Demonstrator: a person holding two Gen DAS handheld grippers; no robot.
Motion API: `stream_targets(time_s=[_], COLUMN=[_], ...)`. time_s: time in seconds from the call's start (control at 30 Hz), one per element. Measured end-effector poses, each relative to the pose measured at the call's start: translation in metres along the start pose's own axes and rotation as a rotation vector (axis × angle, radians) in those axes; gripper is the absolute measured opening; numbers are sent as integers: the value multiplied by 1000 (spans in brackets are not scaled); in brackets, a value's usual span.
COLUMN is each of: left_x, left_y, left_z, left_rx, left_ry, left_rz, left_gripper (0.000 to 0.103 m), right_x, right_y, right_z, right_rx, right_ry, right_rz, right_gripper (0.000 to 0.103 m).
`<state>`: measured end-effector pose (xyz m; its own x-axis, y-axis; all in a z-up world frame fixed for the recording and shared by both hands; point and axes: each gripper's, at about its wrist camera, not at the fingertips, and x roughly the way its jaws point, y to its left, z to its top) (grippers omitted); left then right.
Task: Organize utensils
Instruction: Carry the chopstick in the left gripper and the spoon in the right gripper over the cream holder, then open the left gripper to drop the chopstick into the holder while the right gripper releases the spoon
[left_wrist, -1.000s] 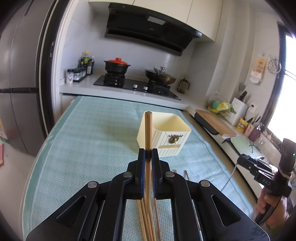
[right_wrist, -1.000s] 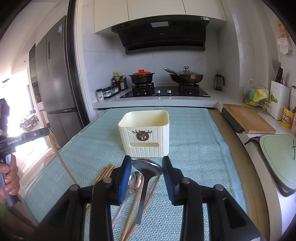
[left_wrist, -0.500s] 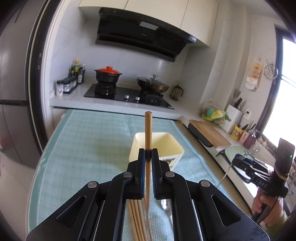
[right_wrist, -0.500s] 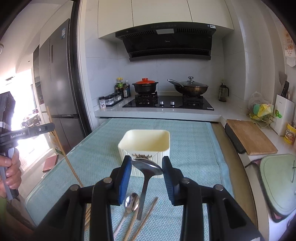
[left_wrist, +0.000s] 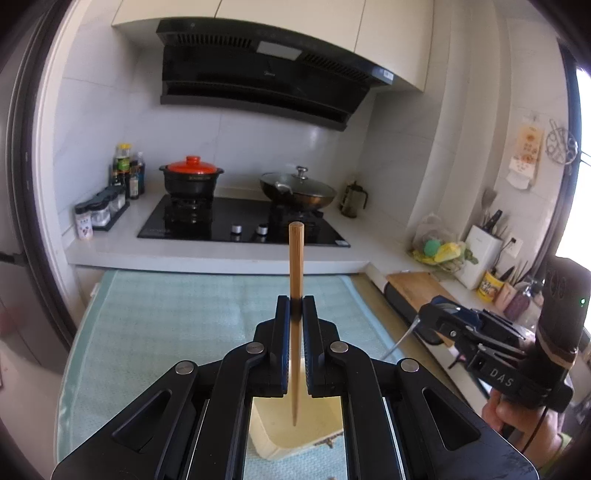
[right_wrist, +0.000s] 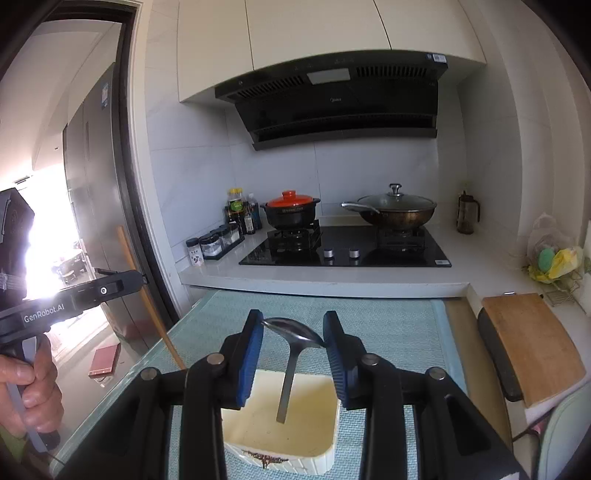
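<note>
Left hand-held gripper (left_wrist: 295, 312) is clamped tight on a chopstick (left_wrist: 296, 280), upright, its thin tip hanging over the cream box (left_wrist: 291, 435). Right hand-held gripper (right_wrist: 293, 332) is closed partway on a spoon (right_wrist: 291, 332), gripping the bowl by its edges, the handle hanging down into the box (right_wrist: 314, 448). Box sits on the teal mat (right_wrist: 388, 332) on the bench. Readable text: "GenRobot.AI" on the left gripper body in the right view, "DAS" on the right gripper body in the left view. Hood (right_wrist: 332, 96) carries a logo, too small to read. Red-lidded pot (right_wrist: 290, 212) and wok (right_wrist: 393, 210) on the stove.
</note>
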<state>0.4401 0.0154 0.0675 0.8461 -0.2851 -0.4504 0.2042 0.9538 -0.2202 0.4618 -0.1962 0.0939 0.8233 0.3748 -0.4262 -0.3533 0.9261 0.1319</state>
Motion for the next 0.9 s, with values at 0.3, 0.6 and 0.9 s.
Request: stream_targets(time_s=[0.3,0.6,0.9], left_x=[100,135,53], left_y=[22,23,15], left_z=[-37,-50,-52], left_rx=[-52,-27,-11], left_ry=[185,281,236], left_rz=[44,114,122], left_gripper=[4,23,59], right_x=[119,107,9], right_y=[-41,-46,-26], right_z=[-41,-36,-45], right_rx=[50,49,11], right_ry=[239,192,121], right_rz=[7,22,-4], right_gripper=[29,29,48])
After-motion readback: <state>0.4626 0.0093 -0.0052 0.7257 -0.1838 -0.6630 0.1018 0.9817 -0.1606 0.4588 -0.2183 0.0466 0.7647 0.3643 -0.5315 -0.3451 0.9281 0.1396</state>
